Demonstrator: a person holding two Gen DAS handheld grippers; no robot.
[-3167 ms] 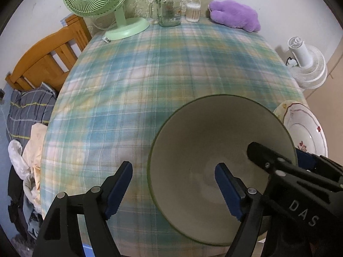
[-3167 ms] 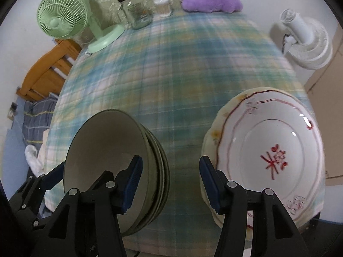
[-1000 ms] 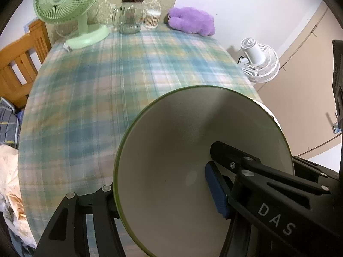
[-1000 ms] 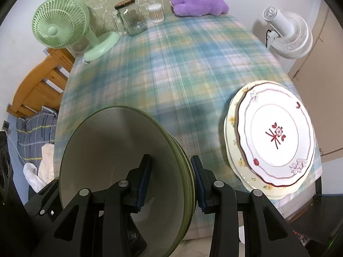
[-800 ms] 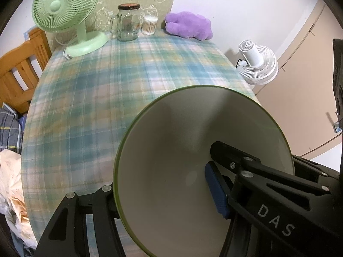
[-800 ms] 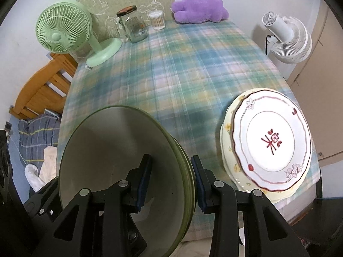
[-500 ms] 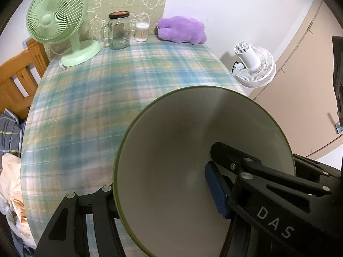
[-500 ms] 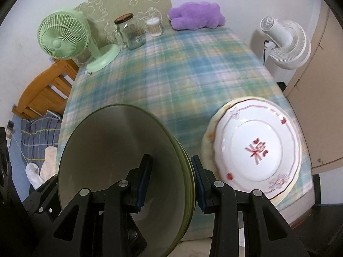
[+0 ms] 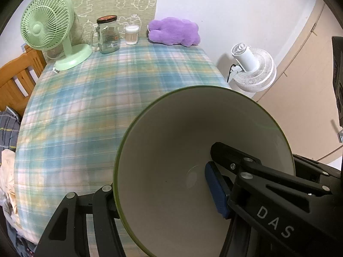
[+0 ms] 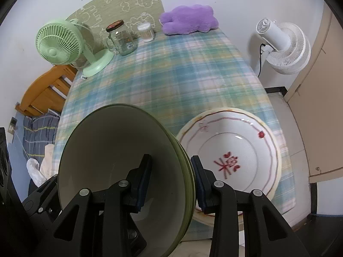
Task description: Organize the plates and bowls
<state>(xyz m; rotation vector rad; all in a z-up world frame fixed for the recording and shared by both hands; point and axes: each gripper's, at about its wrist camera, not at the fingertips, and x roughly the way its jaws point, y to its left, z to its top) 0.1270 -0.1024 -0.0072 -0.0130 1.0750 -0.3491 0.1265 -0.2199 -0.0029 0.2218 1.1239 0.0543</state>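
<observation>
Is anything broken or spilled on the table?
No, nothing is. The nested green-rimmed bowls sit clamped between both grippers, and the white plates with red markings lie stacked flat at the edge of the plaid tablecloth.

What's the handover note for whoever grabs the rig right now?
Left gripper: shut on the bowl stack, one finger inside, one outside its left wall.
Right gripper: shut on the same stack's right wall.
Plates: stacked near the table's right edge.
Done: bowls nested, plates stacked.
To do: probably set the bowl stack down on the table, then release.

Home: plaid-clothed table, fans, plush toy.
</observation>
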